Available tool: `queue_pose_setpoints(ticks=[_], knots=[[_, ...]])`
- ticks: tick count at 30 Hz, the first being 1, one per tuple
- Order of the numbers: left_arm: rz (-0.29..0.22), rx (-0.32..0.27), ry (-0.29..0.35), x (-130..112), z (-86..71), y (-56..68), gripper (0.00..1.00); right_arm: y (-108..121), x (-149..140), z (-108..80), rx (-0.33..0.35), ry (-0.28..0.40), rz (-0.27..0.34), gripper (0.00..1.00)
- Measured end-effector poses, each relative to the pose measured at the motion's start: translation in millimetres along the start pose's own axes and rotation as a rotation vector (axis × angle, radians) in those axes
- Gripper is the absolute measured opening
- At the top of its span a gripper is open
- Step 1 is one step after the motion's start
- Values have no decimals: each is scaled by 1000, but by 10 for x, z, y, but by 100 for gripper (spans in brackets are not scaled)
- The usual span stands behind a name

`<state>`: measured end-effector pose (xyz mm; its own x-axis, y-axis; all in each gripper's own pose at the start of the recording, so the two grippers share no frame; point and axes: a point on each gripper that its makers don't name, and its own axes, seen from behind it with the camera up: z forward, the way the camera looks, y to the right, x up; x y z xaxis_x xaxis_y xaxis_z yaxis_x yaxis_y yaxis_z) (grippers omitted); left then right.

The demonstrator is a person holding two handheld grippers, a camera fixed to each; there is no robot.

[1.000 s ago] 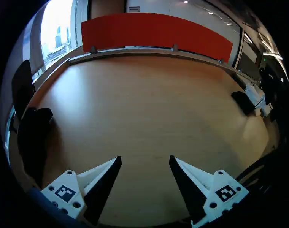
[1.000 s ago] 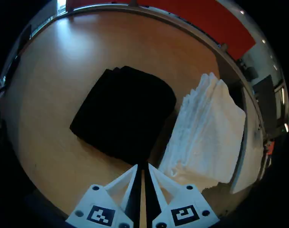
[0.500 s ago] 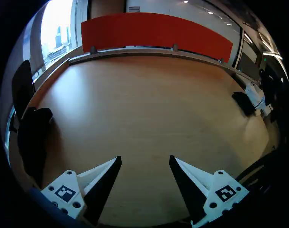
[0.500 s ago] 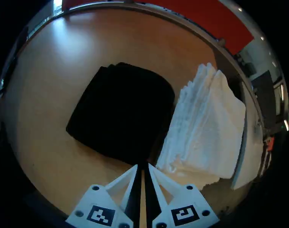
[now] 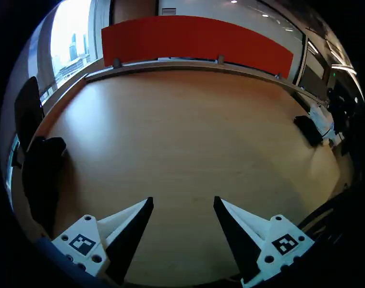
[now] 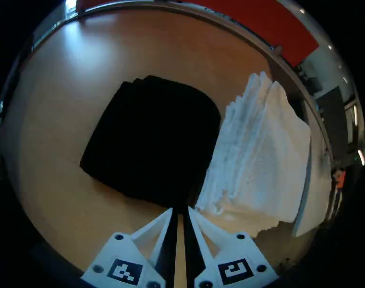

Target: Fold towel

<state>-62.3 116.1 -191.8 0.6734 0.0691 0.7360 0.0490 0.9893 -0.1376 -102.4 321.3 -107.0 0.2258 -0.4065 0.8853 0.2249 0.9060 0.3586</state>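
A folded black towel (image 6: 153, 139) lies flat on the wooden table (image 6: 62, 86) in the right gripper view. Beside it, to the right, rests a stack of folded white towels (image 6: 261, 158). My right gripper (image 6: 179, 210) is shut with nothing between its fingers, and its tips sit at the black towel's near edge. In the left gripper view my left gripper (image 5: 183, 199) hangs open over bare table (image 5: 182, 129), holding nothing. Far off at the right of that view I see a small dark towel (image 5: 309, 130) with something white (image 5: 322, 115) behind it.
A red partition (image 5: 197, 41) runs along the table's far edge. A black chair (image 5: 41, 173) stands at the left side, with windows (image 5: 72, 43) behind it. In the right gripper view the table's right edge (image 6: 322, 192) passes just past the white stack.
In the right gripper view the towels have drifted slightly left and up, so the right gripper has shifted a little. The left gripper view is unchanged.
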Motion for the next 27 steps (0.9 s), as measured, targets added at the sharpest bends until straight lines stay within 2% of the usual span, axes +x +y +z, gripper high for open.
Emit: queue_pose_setpoints(ticks=[2,5,11,17,27], knots=[[0,-1,1,5,1,4,93,-5,-7,-8,2,0,-2,15],[1,-4,1,15,7,13,93,-12,-13,-23,6,5,-1,28],[7,-10,3,43,29,35,93,-82,8,-63,33,24,-4,62],[6,-15,5,66,46,42,93,-179,23,-91,58,40,-6,84],[9,-18,10,101,50,27,93,-297,115,-130,85,77,42,85]])
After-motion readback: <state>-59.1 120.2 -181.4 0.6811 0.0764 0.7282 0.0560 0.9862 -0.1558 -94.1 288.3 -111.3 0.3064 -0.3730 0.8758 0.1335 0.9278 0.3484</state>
